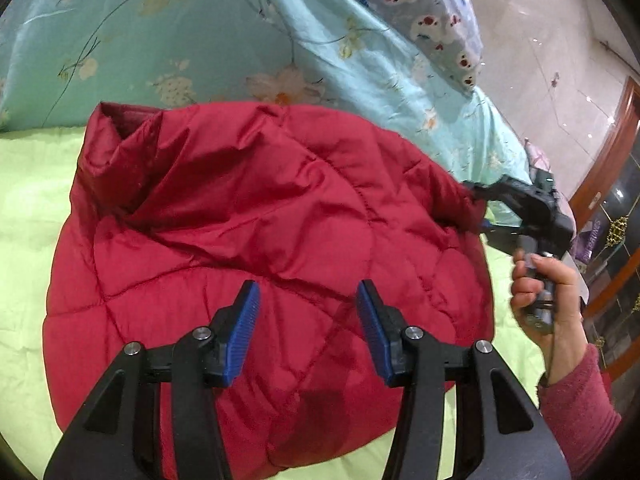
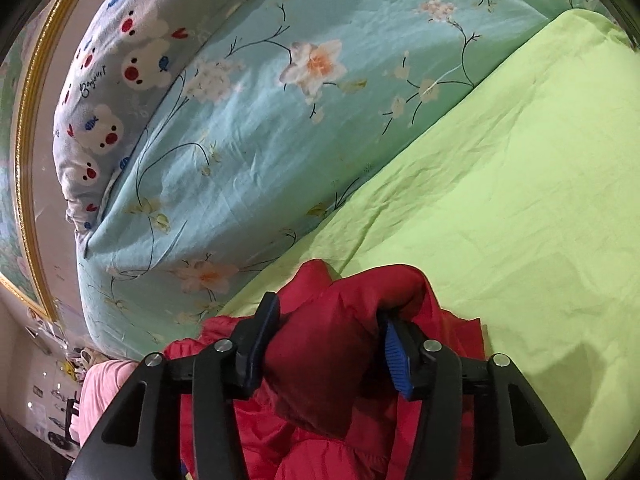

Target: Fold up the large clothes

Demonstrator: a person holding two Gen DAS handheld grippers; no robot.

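Observation:
A red quilted puffer jacket (image 1: 256, 216) lies bunched on the light green sheet (image 1: 24, 216). My left gripper (image 1: 308, 320) is open and empty, just above the jacket's near part. My right gripper (image 1: 476, 196) shows at the jacket's right edge in the left wrist view, held by a hand (image 1: 548, 296), and pinches a fold there. In the right wrist view the right gripper (image 2: 328, 344) is shut on a thick bundle of the red jacket (image 2: 328, 344), which fills the gap between its blue pads (image 2: 396, 356).
A turquoise floral duvet (image 1: 192, 36) is heaped along the far side of the bed. A grey pillow with bear print (image 1: 432, 12) lies behind it. The green sheet (image 2: 520, 168) stretches to the right. A wooden cabinet (image 1: 612, 208) stands beyond the bed's right side.

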